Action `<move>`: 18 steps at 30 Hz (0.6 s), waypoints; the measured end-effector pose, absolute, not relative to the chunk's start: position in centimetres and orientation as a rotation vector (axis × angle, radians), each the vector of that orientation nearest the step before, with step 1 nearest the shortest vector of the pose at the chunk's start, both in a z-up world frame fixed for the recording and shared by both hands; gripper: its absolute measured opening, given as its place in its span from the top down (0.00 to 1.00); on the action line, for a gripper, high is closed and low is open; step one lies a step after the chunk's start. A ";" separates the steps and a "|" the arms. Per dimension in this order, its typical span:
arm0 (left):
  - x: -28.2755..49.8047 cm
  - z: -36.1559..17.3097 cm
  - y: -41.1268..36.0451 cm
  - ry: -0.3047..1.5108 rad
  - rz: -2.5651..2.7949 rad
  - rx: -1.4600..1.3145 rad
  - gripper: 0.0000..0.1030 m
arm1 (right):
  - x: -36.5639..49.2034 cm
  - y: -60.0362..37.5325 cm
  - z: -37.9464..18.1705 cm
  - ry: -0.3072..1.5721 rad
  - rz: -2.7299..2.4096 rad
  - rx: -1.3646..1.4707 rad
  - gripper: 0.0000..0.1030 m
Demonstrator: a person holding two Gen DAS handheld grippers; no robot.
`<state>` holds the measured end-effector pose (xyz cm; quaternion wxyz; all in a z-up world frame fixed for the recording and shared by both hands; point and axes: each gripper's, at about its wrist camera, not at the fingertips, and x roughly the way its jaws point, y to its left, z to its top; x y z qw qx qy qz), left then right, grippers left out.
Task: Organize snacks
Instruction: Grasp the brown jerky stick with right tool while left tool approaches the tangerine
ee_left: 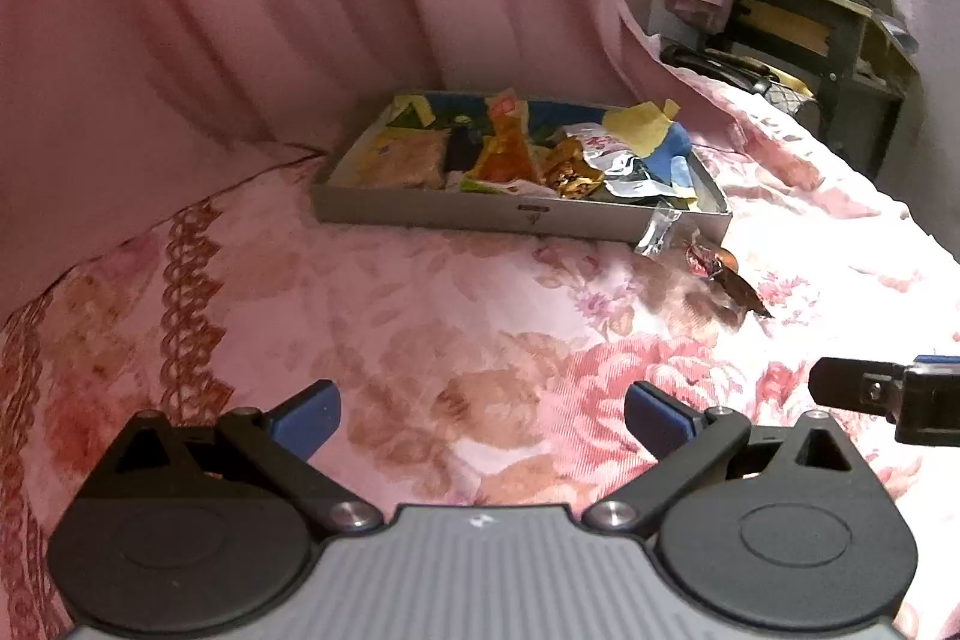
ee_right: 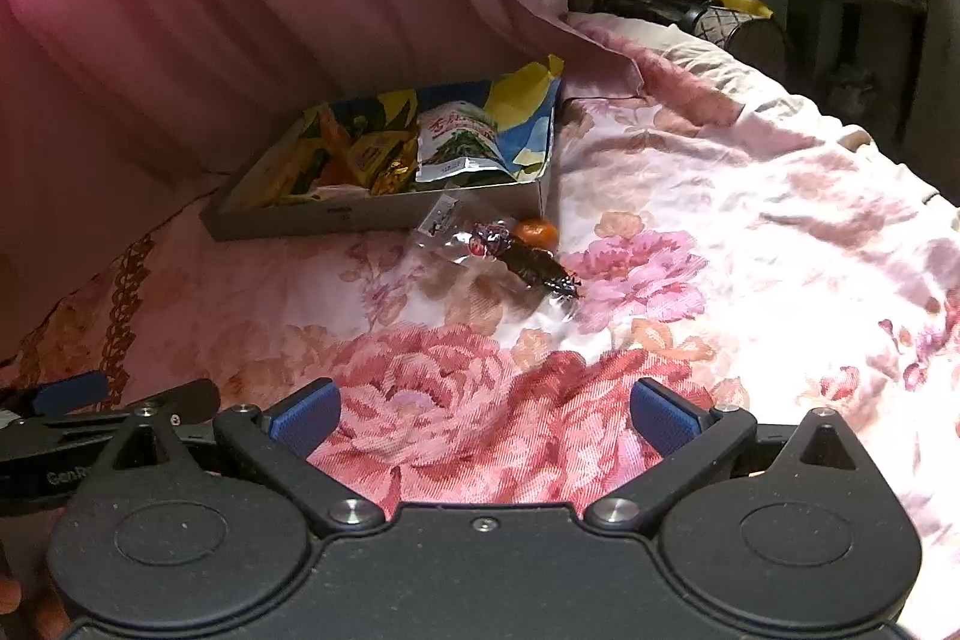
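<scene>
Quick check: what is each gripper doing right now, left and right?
Left gripper: open, holding nothing.
Right gripper: open, holding nothing.

Glossy snack wrappers (ee_right: 456,148); matt cardboard box (ee_left: 420,209)

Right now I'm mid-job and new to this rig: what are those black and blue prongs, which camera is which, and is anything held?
They are handheld grippers, one per hand, each with a camera looking along its fingers. One picture is from the left gripper, the other from the right gripper. Both are open and hold nothing. On the flowered bedspread sits a grey box full of snack packets. Beside its corner lie loose wrapped snacks and a small orange.
</scene>
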<state>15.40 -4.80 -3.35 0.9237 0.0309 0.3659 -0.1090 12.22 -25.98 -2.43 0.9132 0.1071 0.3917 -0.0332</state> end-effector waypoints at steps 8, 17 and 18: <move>18.4 -4.6 -5.4 0.764 -0.235 0.052 0.00 | 16.0 -28.1 -2.5 0.834 -0.068 0.209 0.01; 21.9 -6.4 -6.8 0.769 -0.227 0.034 0.00 | 21.7 -30.4 -5.5 0.936 -0.068 0.185 0.01; 22.2 -6.6 -7.0 0.765 -0.228 0.036 0.00 | 22.3 -30.7 -5.9 0.949 -0.058 0.188 0.01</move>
